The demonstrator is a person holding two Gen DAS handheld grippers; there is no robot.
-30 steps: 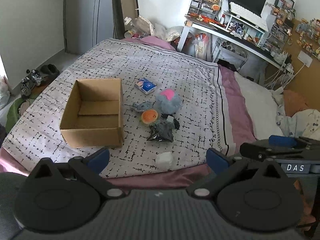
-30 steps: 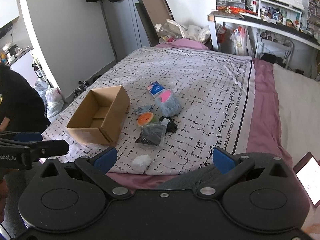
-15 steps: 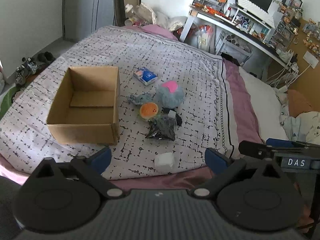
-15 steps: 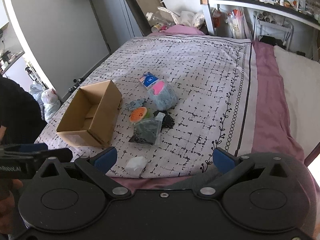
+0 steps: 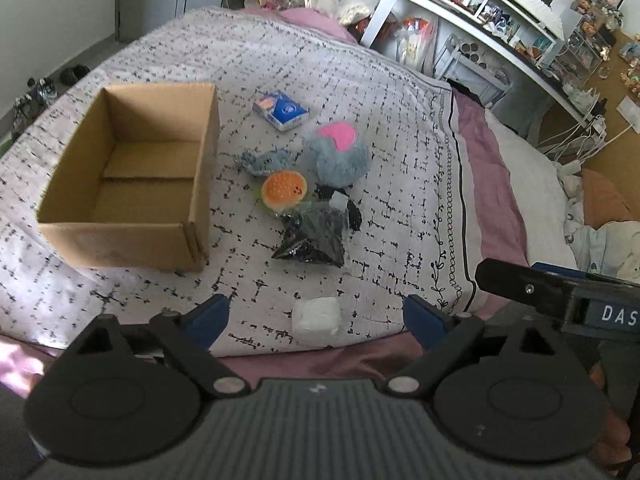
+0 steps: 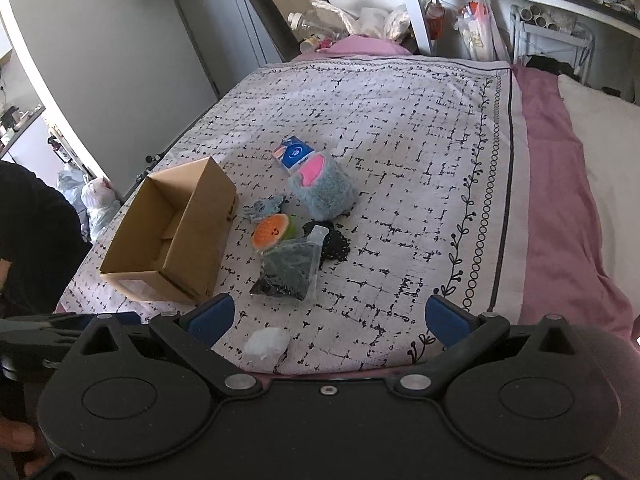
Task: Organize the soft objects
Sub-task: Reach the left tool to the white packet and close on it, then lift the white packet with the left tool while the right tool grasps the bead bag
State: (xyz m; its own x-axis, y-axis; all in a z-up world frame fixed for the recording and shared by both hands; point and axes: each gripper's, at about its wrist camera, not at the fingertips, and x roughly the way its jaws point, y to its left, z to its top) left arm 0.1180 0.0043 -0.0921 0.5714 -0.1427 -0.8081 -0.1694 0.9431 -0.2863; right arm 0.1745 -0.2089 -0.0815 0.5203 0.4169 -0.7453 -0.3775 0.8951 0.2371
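Since the cardboard box (image 5: 132, 176) on the bed (image 5: 400, 128) has nothing in it, sorting hasn't really started. The blue plush (image 5: 340, 152), orange squishy (image 5: 285, 189), dark bag (image 5: 314, 236) and white wad (image 5: 317, 315) all lie beside it. Left hand-held gripper (image 5: 316, 314) is closing around nothing, right hand-held gripper (image 6: 326, 318) sits wide, holding nothing too.

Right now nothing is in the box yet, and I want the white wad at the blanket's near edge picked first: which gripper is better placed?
Probably left. The white wad lies centred before the left gripper, whose jaws are closing; the right gripper has it off-centre.
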